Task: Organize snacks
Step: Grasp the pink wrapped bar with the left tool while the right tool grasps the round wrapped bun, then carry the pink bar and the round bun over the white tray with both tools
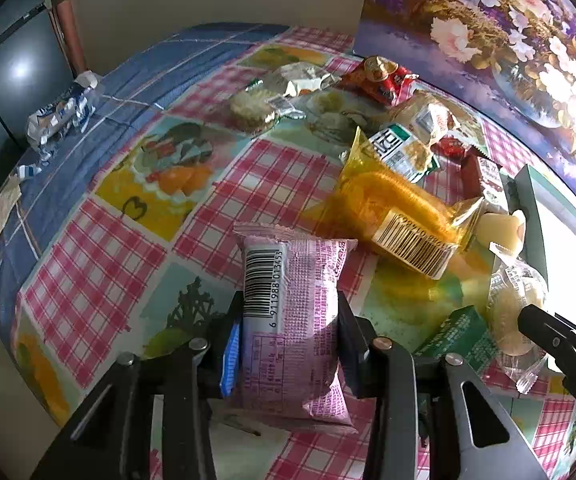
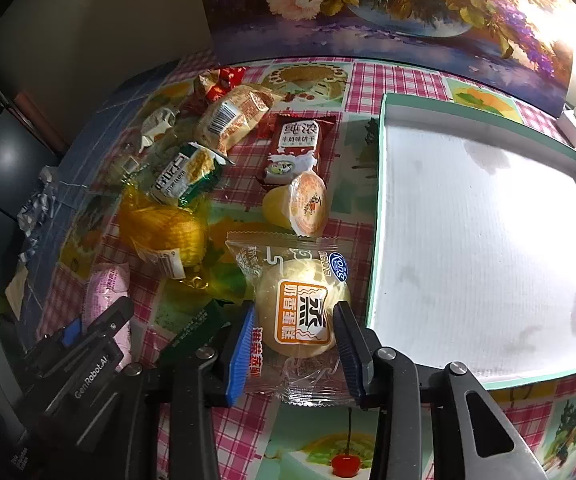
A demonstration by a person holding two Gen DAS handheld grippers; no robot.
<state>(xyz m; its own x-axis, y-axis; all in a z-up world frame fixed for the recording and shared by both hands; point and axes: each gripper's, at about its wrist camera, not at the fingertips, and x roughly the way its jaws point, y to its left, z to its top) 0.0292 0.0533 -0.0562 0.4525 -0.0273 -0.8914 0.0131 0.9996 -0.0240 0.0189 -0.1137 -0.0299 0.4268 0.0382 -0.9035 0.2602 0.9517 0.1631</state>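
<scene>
My left gripper (image 1: 290,332) is shut on a pink snack packet (image 1: 308,280), barcode side up, its pads pressing both long edges just above the checked tablecloth. In the right wrist view that gripper (image 2: 100,332) and the pink packet (image 2: 106,284) sit at the lower left. My right gripper (image 2: 296,340) is shut on a clear-wrapped round steamed cake (image 2: 300,300), blue pads against its sides. The cake lies just left of a white box lid with a green rim (image 2: 380,200), which holds nothing.
Loose snacks lie in a pile beyond both grippers: a yellow pack (image 2: 168,232), a green packet (image 2: 186,172), a jelly cup (image 2: 300,204), a red-brown biscuit packet (image 2: 298,140) and a small green box (image 1: 460,336). A blue-white wrapper (image 1: 62,114) lies far left. A flower painting (image 2: 368,0) stands behind.
</scene>
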